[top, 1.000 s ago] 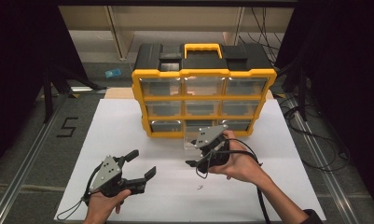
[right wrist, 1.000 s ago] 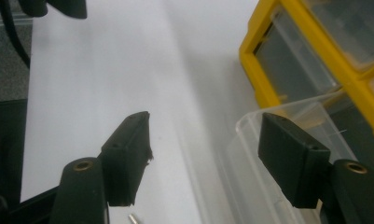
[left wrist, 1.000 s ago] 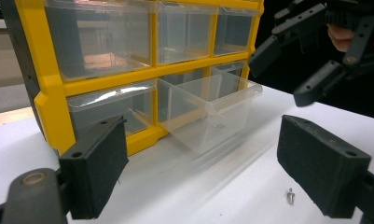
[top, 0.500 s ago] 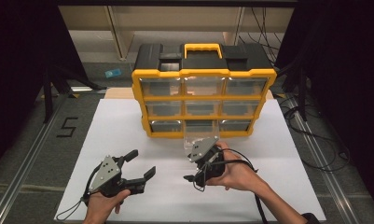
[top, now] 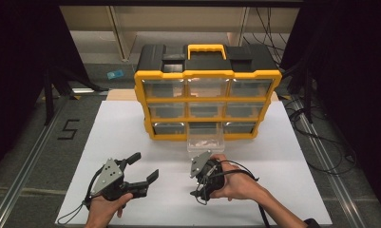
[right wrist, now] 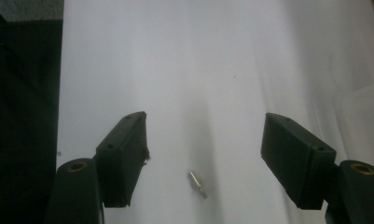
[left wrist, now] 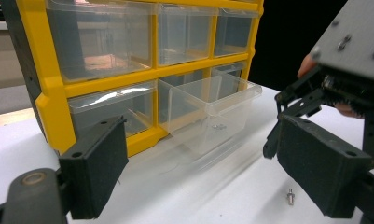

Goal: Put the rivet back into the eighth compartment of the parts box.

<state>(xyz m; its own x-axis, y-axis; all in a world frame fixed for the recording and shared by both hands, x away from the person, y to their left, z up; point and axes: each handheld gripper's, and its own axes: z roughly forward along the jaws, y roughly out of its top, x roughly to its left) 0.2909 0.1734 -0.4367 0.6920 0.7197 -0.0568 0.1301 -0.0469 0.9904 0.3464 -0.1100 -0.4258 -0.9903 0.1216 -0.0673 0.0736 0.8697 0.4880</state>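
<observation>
- White tabletop [top: 131, 128] ran under everything, with dark curtains at both sides.
- Small silver metal screw [right wrist: 197, 185] lay flat on that white surface, between the two black pads of the right gripper [right wrist: 205, 158] and nearer the left pad; neither pad touched it.
- Right gripper [top: 197, 187] pointed down at the table with its jaws spread wide, nothing pinched.
- From the left gripper view the same screw [left wrist: 290, 196] sat on the table just below the right gripper [left wrist: 315, 116].
- Clear plastic drawer [top: 205, 142] stood pulled out from the bottom row, middle slot, of the yellow-and-black organiser box [top: 207, 76]; a small metal part [left wrist: 217, 126] lay inside it.
- Screw and drawer were near each other but apart.
- Left gripper [top: 141, 167] sat low over the table to the left, jaws wide apart and empty, well apart from the screw.
</observation>
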